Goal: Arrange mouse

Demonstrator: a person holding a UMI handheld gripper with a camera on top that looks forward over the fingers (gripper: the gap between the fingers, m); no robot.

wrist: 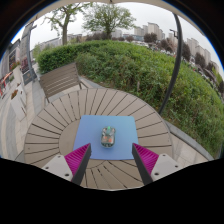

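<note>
A small grey mouse (108,135) lies on a blue mouse mat (92,131) on a round wooden slatted table (62,112). My gripper (112,162) is open, its two fingers with magenta pads (77,158) spread wide at the near edge of the mat. The mouse lies just beyond the fingertips, on the line between them, and nothing is held.
A wooden bench (60,78) stands beyond the table to the left. A green hedge (140,62) runs behind and to the right, with a dark pole (179,45) in it. Trees and buildings stand further off.
</note>
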